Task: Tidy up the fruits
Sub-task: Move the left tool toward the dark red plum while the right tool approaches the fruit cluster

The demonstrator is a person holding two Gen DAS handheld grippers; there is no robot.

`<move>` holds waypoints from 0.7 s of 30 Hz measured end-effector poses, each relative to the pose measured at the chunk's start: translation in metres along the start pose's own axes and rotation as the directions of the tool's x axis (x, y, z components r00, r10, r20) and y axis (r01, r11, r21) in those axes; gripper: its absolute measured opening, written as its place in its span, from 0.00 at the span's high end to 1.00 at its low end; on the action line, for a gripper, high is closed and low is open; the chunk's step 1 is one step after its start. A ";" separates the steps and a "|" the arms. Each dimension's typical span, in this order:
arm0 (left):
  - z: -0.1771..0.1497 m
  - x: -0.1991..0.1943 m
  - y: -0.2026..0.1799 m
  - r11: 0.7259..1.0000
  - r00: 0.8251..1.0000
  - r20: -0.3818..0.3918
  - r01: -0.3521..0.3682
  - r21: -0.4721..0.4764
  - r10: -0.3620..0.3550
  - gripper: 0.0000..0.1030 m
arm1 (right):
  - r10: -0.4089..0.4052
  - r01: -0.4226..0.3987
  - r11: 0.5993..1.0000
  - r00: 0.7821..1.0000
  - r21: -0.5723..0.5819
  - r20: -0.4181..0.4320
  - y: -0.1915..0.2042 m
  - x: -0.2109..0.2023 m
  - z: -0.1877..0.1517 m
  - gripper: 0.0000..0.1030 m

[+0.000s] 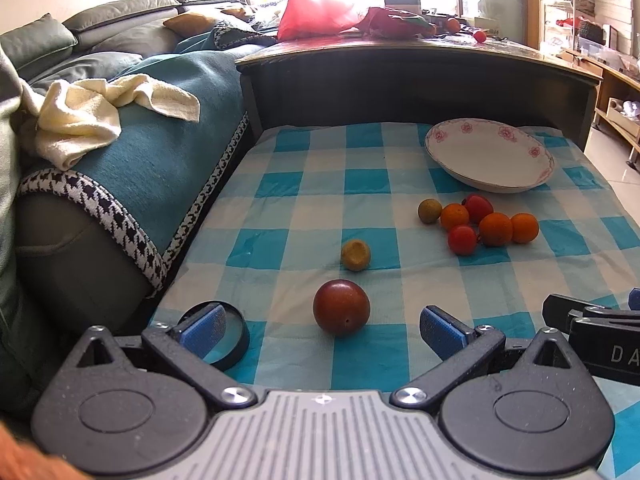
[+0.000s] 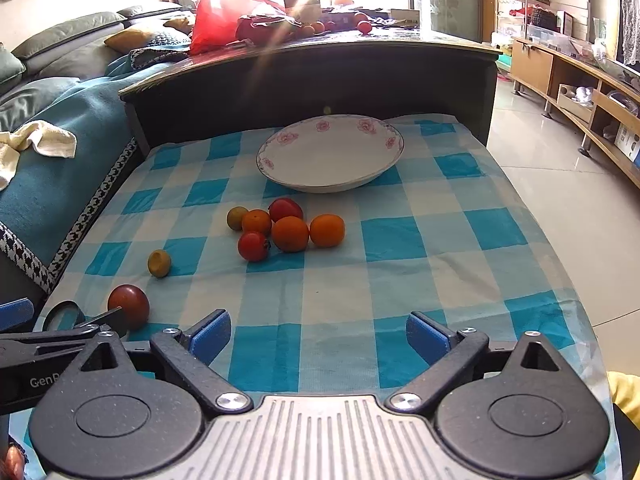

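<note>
Above the checked cloth (image 2: 400,280), both grippers tilted downward, fingers (image 1: 204,326) wide.

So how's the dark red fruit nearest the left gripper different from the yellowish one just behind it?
The dark red fruit is bigger, smooth and glossy; the yellowish fruit is smaller, dull and dented on top. The red one lies nearer the left gripper. Both sit alone on the checked cloth, apart from the cluster.

Six small fruits (image 2: 280,226) (orange, red, one olive) cluster just before the empty floral plate (image 2: 332,152). Nearer lie a yellowish fruit (image 1: 355,255) and a dark red one (image 1: 341,307), each alone.
</note>
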State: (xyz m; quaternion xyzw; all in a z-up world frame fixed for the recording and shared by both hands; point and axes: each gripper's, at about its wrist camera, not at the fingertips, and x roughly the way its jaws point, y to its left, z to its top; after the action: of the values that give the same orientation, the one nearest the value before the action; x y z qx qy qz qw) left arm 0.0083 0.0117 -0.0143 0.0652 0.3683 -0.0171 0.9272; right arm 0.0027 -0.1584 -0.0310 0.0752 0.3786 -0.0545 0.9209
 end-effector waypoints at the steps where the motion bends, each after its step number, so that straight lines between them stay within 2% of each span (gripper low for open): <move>1: 0.000 0.000 0.000 1.000 1.000 0.000 0.002 -0.001 -0.002 0.00 | 0.002 -0.002 1.000 1.000 -0.002 -0.001 0.001 0.001 -0.001 0.15; 21: -0.001 0.007 0.002 1.000 1.000 -0.015 0.007 -0.006 -0.007 0.00 | 0.014 -0.015 1.000 0.999 -0.016 -0.029 0.006 0.011 -0.003 0.19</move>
State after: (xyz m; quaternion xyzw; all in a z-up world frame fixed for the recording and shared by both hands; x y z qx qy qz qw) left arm 0.0132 0.0144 -0.0198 0.0614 0.3756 -0.0186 0.9246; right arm 0.0091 -0.1521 -0.0407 0.0715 0.3919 -0.0437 0.9162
